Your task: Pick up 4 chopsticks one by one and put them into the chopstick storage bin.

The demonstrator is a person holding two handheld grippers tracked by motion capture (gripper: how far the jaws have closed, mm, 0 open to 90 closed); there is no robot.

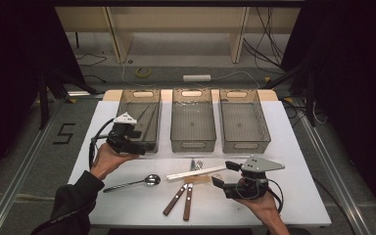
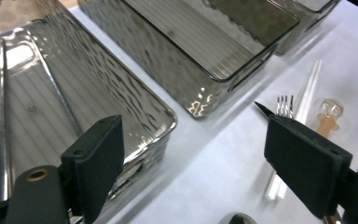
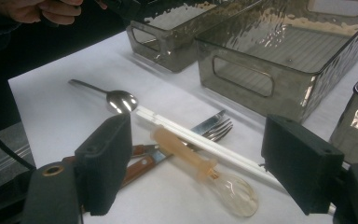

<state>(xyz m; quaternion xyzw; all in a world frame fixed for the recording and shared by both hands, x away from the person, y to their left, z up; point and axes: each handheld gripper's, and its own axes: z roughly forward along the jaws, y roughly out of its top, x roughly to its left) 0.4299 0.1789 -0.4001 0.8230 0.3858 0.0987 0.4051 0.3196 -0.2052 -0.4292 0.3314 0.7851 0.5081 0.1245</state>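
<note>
My left gripper (image 1: 144, 142) (image 2: 191, 154) is open with nothing between its jaws. It hovers at the front right corner of the left smoky bin (image 1: 126, 110) (image 2: 163, 109), where two metal chopsticks (image 2: 2, 116) lie. My right gripper (image 1: 224, 173) (image 3: 196, 158) is open too, just right of a cutlery pile. In the pile are white chopsticks (image 1: 196, 172) (image 3: 177, 128), a clear scoop with an amber handle (image 3: 233, 186) (image 2: 328, 119), and a fork (image 1: 198, 164) (image 3: 219, 130) and knife (image 3: 209, 122) with wooden handles (image 1: 175, 199). A metal spoon (image 1: 132, 183) (image 3: 121, 100) lies left of the pile.
The middle bin (image 1: 193, 142) (image 3: 242, 77) and the right bin (image 1: 245, 144) stand in a row with the left one at the back of the white table (image 1: 293, 196). Floor cables and a shelf frame lie beyond the table.
</note>
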